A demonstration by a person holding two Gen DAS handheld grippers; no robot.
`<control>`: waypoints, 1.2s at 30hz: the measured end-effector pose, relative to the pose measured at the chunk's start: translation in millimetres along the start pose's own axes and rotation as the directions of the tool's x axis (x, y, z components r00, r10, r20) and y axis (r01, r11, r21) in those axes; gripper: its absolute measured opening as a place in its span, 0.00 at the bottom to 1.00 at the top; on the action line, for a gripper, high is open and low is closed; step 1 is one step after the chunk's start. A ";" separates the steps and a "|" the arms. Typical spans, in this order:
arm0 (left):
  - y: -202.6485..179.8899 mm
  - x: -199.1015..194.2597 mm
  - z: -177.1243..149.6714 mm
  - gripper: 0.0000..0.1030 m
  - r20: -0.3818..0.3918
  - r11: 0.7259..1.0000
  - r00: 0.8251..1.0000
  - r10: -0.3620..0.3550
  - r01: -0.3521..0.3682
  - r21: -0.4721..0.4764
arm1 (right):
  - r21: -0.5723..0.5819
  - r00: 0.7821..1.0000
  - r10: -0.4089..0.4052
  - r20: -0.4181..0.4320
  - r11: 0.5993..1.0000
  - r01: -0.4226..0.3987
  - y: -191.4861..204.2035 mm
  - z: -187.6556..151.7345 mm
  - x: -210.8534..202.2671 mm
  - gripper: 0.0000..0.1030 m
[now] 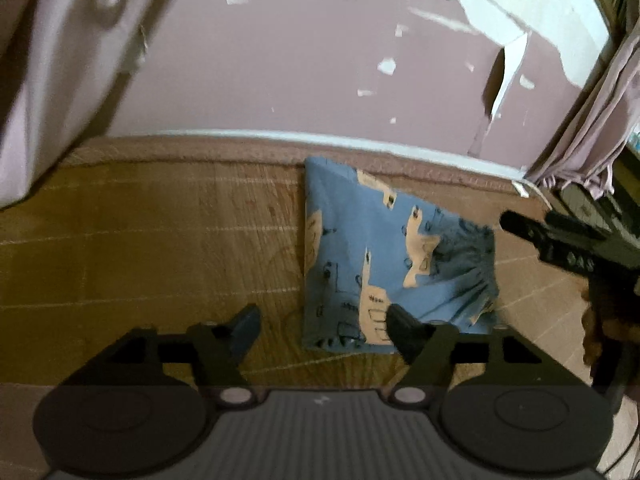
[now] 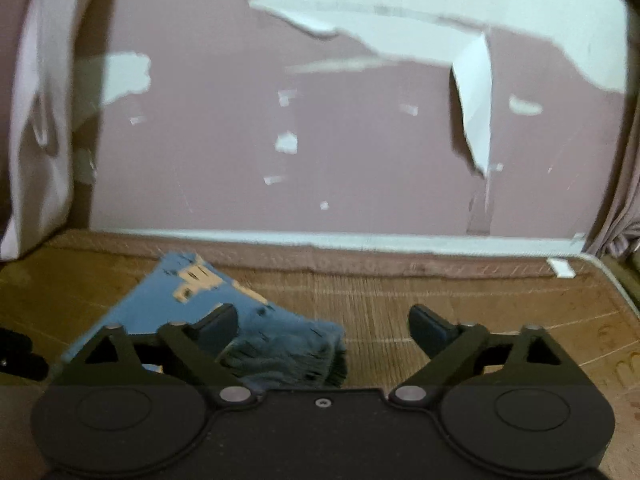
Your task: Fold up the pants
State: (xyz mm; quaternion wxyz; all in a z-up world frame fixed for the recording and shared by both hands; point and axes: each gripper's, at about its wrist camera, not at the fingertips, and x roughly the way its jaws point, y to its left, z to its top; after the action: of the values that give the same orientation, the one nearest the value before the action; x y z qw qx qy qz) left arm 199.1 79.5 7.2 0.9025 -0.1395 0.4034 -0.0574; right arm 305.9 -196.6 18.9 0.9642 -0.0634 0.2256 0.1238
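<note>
- Looking down the left wrist view first: blue printed pants (image 1: 394, 264) lie folded into a compact bundle on a woven brown mat (image 1: 160, 240), far edge close to the mat's pinkish border strip (image 1: 240, 150).
- Behind it, a pink wall (image 1: 300, 60) with big patches of paint peeled to white, pale cloth (image 1: 60, 60) hanging at the left and a gathered curtain (image 1: 584, 132) at the right.
- Left gripper (image 1: 320, 324) has its fingers spread wide, nothing between them; one fingertip (image 1: 400, 320) overlaps the near right part of the bundle in the picture, contact unclear through the blur, the other sits over bare mat.
- Right gripper (image 1: 560, 240) pokes in from the right edge, just beside the gathered waistband side of the bundle, apart from it.
- Plenty of bare mat to the left of the bundle.
- Over to the right wrist view: the pants (image 2: 208, 312) sit low and left, the ruffled waistband end nearest the camera, partly hidden behind the left finger.
- Right gripper (image 2: 324, 322) stands wide apart too, holding nothing; its left fingertip (image 2: 218, 322) is in front of the fabric, its right one over bare mat.
- A dark piece of the left gripper (image 2: 18, 354) shows at the left edge.
- Same peeling wall (image 2: 360, 140) ahead; the white-edged mat corner (image 2: 592, 264) shows at far right, open mat (image 2: 440, 300) between.
</note>
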 end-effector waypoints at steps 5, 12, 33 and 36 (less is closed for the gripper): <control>-6.7 -27.6 -1.3 0.94 0.078 0.999 0.996 0.031 -0.032 0.017 | 0.037 0.998 -0.033 0.062 0.999 0.030 13.0 -2.5 -38.8 0.99; -17.7 -51.1 -23.5 1.00 0.149 0.993 0.985 0.088 -0.099 0.068 | 0.145 0.998 -0.049 0.037 0.989 0.043 24.3 -27.0 -81.3 0.99; -27.7 -71.7 -91.3 1.00 0.209 0.975 0.972 0.107 -0.143 0.170 | 0.159 0.980 -0.137 0.144 0.981 0.114 65.8 -95.7 -164.7 0.99; -27.7 -72.6 -97.0 1.00 0.207 0.974 0.972 0.108 -0.145 0.172 | 0.160 0.983 -0.129 0.134 0.981 0.107 70.1 -102.9 -166.7 0.99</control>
State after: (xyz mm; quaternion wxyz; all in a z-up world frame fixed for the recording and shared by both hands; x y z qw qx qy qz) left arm 78.8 48.7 5.5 0.9488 -0.0336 0.3132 -0.0229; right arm 99.4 -182.6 -2.2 0.9856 0.0060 0.1604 0.0530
